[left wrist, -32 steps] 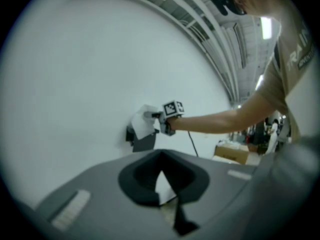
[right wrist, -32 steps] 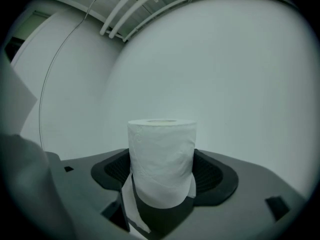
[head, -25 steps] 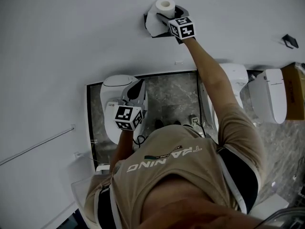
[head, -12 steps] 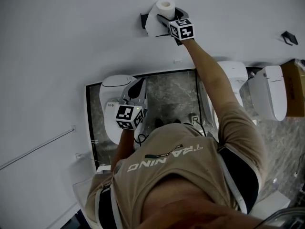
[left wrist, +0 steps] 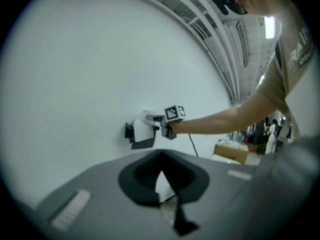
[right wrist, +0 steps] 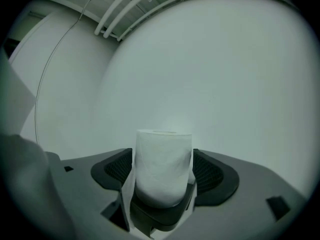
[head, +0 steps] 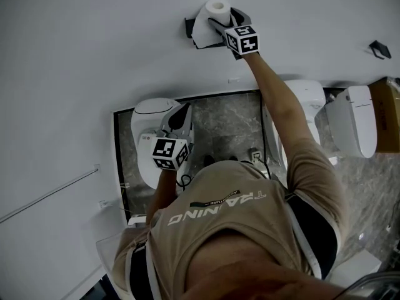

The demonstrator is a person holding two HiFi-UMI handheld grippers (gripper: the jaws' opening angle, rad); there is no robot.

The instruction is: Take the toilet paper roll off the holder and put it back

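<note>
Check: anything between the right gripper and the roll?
Nothing visible. The roll stands between the right gripper's jaws, which press its sides, while it sits in the holder on the wall. The left gripper hangs low, far off.

A dark holder (head: 187,27) is fixed to the plain white wall (head: 94,55). The toilet paper roll (head: 216,8) sits upright in it, resting in the holder's dark cradle (right wrist: 160,217), with a loose sheet hanging down one side. Below, a grey marbled floor (head: 226,127) carries a white toilet (head: 150,112) close to the wall, two more toilets (head: 309,102) to the right, and a cardboard box (head: 389,114) at the edge.
</note>
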